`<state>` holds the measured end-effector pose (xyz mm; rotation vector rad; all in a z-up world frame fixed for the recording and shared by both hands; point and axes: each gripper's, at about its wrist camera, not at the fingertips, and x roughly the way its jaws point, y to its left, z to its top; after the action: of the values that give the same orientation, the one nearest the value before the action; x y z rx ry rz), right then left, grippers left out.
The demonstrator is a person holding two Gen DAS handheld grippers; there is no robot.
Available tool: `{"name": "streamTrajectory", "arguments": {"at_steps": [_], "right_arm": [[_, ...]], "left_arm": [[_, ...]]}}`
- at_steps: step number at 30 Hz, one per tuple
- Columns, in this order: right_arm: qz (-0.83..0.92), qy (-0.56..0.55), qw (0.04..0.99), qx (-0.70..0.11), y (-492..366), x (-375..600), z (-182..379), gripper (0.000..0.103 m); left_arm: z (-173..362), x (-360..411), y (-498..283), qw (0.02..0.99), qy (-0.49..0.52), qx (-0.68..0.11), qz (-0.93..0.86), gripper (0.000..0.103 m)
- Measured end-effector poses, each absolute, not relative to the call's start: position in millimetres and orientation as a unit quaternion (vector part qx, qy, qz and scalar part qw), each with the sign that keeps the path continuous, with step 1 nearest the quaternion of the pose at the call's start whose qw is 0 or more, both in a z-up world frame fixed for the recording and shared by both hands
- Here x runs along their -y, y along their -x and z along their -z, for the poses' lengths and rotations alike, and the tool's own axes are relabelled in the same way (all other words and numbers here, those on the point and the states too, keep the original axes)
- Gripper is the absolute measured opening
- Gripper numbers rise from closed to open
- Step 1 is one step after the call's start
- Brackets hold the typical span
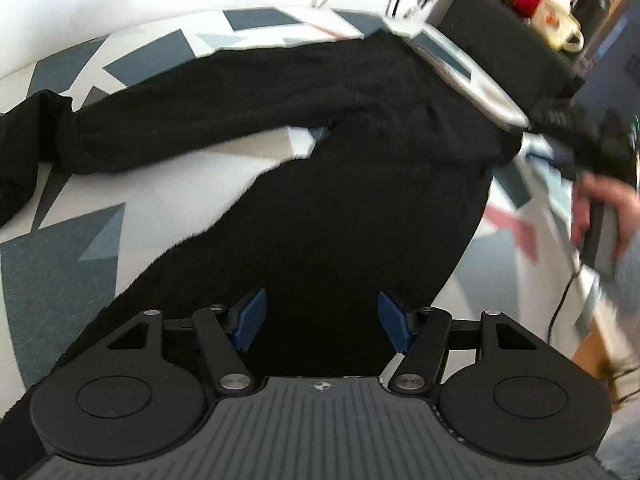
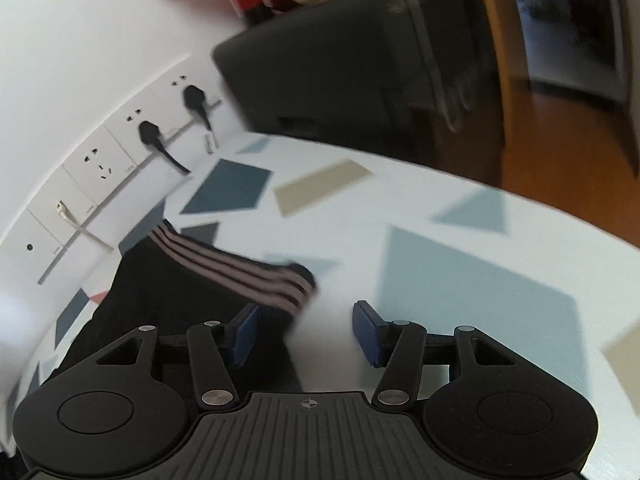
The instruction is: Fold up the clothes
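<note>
Left wrist view: the left gripper, with blue pads on black linkage arms, hangs with its jaws spread and nothing between the pads. Beneath and beyond it a black long-sleeved fleece garment lies flat on a white tabletop printed with grey-blue, beige and pink angular shapes. One sleeve stretches toward the left edge of the view. At the right edge a person's hand, blurred, grips a grey handle.

Right wrist view: the right gripper also has its jaws spread, with no cloth pinched. A striped cuff of the black garment, banded in pale grey-brown, lies on the tabletop just ahead of the left-hand pad; the right-hand pad stands over bare tabletop. A row of white wall sockets, two holding black plugs, runs along the wall behind. A dark box-shaped appliance stands beyond the table's far end.
</note>
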<state>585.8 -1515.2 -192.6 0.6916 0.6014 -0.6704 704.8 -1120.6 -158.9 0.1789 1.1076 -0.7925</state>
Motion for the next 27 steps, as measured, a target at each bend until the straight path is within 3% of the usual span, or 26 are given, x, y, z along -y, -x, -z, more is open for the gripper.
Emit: {"name": "streamTrajectory", "arguments": {"at_steps": [2,6,16,17,19,20,21,27], "right_arm": [[0.312,-0.295,0.851,-0.301,-604,1514,193,0.007],[0.342,-0.267,0.844,-0.316,-605,1509,188,0.004],[0.444,-0.277,0.790,-0.320,-508,1512,183,0.004],[0.459,-0.283,0.780,-0.317,-501,1512,183,0.005],[0.489,-0.293,0.760,-0.311,-493,1508,180,0.020],[0.503,-0.297,0.752,-0.307,-491,1504,178,0.041],[0.508,-0.297,0.753,-0.295,-492,1497,174,0.051],[0.405,-0.258,0.825,-0.298,-534,1432,158,0.049]], "left_arm": [[160,1120,-701,0.772,-0.101,-0.507,0.370,0.061],[160,1112,-698,0.758,-0.107,-0.517,0.383,0.061],[162,1090,-681,0.729,-0.095,-0.516,0.439,0.062],[162,1088,-682,0.728,-0.085,-0.518,0.440,0.062],[162,1082,-685,0.734,-0.062,-0.522,0.429,0.062],[159,1074,-688,0.745,-0.046,-0.521,0.415,0.062],[155,1066,-691,0.755,-0.031,-0.518,0.401,0.062],[127,978,-690,0.829,0.017,-0.475,0.295,0.062]]}}
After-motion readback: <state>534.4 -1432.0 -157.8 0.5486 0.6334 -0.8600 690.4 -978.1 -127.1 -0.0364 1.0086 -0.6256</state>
